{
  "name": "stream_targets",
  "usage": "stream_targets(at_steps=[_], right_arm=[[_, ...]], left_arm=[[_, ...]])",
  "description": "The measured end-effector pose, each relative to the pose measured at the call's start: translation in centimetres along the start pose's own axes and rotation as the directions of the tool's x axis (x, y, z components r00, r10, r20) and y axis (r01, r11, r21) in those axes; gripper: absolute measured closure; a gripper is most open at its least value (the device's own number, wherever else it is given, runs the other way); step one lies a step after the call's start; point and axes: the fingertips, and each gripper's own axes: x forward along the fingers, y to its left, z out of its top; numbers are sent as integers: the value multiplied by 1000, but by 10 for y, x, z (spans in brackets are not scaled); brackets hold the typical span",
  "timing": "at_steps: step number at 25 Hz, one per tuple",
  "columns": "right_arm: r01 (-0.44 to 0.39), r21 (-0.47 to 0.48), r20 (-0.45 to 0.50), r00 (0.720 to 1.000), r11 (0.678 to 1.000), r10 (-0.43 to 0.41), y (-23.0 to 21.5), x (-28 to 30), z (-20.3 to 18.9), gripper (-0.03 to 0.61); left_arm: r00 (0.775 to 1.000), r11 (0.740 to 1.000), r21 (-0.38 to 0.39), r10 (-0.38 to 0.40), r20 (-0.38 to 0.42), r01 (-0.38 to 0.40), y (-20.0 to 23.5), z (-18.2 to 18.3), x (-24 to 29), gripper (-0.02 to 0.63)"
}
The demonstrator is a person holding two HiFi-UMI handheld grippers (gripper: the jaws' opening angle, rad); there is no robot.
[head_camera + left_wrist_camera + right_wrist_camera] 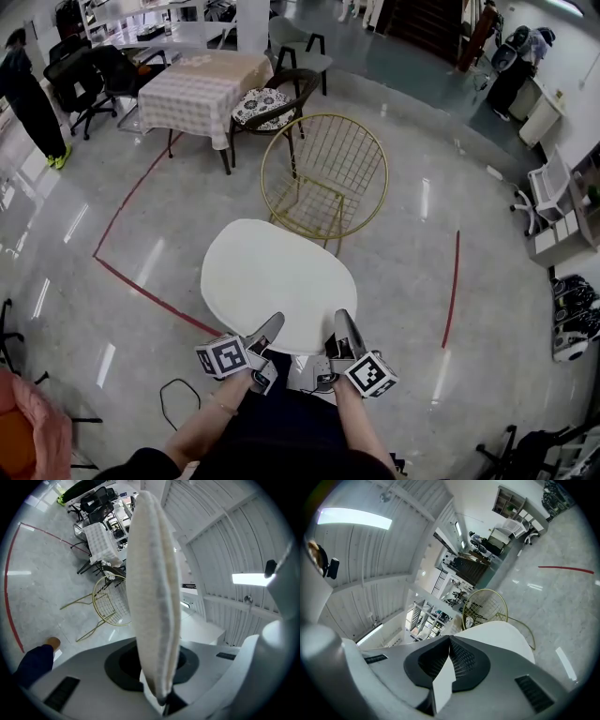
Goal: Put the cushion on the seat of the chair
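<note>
A round white cushion [277,281] hangs flat in front of me, held by its near edge. My left gripper [272,328] is shut on that edge at the left, my right gripper [342,323] at the right. Just beyond the cushion stands the gold wire chair [323,173], its seat bare. In the left gripper view the cushion [154,597] rises edge-on from the closed jaws of the left gripper [161,686], with the chair [110,604] behind it. In the right gripper view the cushion [499,637] spreads beyond the right gripper [449,641], and the chair [485,606] shows farther off.
Behind the gold chair stand a table with a checked cloth [202,89] and a dark chair with a patterned pad [267,105]. Red tape lines [141,291] cross the glossy floor. A person [28,94] stands far left. A black cable [173,398] lies by my feet.
</note>
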Motion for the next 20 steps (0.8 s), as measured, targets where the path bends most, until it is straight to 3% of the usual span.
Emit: stream_targets(at_steps=[10,20], right_arm=[[13,5,1,1000,1000,-13,-8,69,25,589],[32,23,-6,999,999,-32,-6,141,49,589]], left_arm=[[1000,1000,15,1,-2,-1,11,53,50,534],[1000,999,-20,27,-15,-28,21,113,96,534]])
